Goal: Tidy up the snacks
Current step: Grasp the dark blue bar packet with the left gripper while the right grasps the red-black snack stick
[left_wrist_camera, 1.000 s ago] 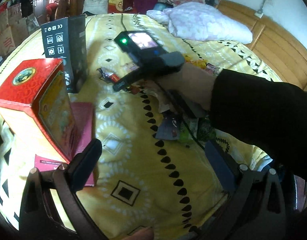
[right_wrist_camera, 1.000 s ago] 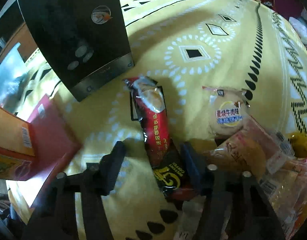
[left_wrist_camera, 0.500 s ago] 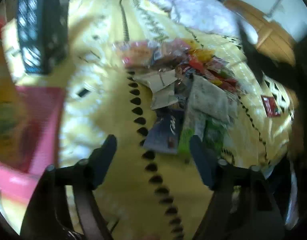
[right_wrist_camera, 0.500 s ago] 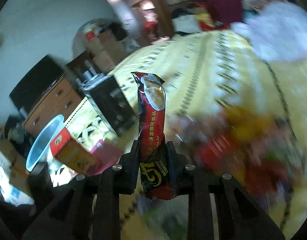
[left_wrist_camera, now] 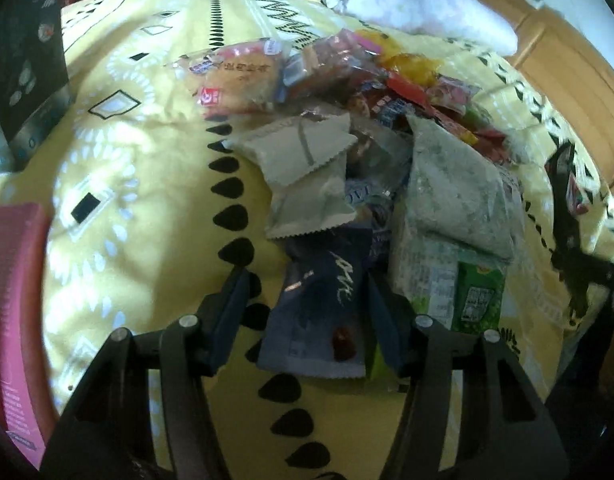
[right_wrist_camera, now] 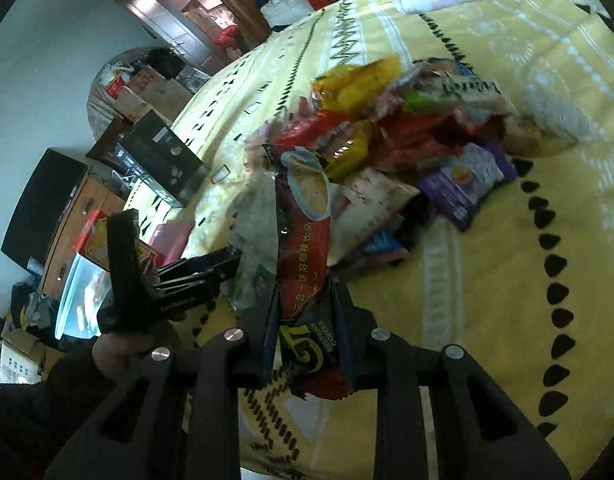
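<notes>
A heap of snack packets (left_wrist_camera: 371, 112) lies on the yellow patterned bedspread (left_wrist_camera: 147, 184); it also shows in the right wrist view (right_wrist_camera: 407, 132). My left gripper (left_wrist_camera: 307, 292) is open, its fingers on either side of a dark blue packet (left_wrist_camera: 323, 304) at the heap's near edge. My right gripper (right_wrist_camera: 307, 320) is shut on a long red instant coffee packet (right_wrist_camera: 303, 240) and holds it upright above the bed. The left gripper also shows in the right wrist view (right_wrist_camera: 179, 276) at the left.
A black box (left_wrist_camera: 23, 60) stands at the far left and a pink box (left_wrist_camera: 15, 300) lies at the near left. A white pillow (left_wrist_camera: 419, 0) and a wooden bed frame (left_wrist_camera: 567, 68) are beyond the heap. A dresser (right_wrist_camera: 67, 220) stands beside the bed.
My right gripper closed on the red coffee packet, lifted it off the bed and swung over towards the heap. My left gripper moved forward and now straddles the dark blue packet.
</notes>
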Action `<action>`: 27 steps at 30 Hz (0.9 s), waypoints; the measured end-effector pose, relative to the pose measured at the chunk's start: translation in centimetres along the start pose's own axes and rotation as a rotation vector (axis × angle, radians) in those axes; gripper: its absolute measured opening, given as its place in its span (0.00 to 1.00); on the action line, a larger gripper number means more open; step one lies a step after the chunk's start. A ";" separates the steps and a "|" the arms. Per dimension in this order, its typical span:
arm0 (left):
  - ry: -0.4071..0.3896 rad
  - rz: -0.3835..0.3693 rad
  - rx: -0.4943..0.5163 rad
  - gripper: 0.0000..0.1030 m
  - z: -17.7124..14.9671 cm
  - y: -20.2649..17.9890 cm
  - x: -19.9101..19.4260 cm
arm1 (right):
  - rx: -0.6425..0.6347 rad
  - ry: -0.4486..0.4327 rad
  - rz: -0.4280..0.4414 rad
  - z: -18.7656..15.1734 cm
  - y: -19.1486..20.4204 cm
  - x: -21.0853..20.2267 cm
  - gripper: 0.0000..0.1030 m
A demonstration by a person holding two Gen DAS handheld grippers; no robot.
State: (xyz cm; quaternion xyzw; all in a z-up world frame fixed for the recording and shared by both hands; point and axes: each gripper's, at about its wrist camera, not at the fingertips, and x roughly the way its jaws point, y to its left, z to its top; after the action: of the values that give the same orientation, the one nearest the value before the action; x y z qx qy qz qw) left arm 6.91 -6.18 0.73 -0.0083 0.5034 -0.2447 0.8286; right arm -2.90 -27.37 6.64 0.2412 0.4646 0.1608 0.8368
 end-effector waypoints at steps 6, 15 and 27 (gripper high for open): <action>-0.009 0.065 0.021 0.39 0.1 -0.3 -0.4 | 0.007 -0.002 -0.004 -1.1 -0.2 0.2 0.29; -0.135 0.121 0.005 0.35 -0.5 -1.1 -8.3 | -0.031 -0.086 -0.023 -0.8 1.7 -2.0 0.29; -0.335 0.233 0.044 0.35 -1.0 -2.7 -18.6 | -0.122 -0.166 -0.028 -1.5 6.6 -5.5 0.29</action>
State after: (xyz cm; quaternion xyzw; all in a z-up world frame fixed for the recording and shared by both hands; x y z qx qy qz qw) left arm -1.94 -0.66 16.35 0.0274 0.3506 -0.1533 0.9235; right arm -7.32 -24.22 13.52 0.1957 0.3862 0.1567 0.8877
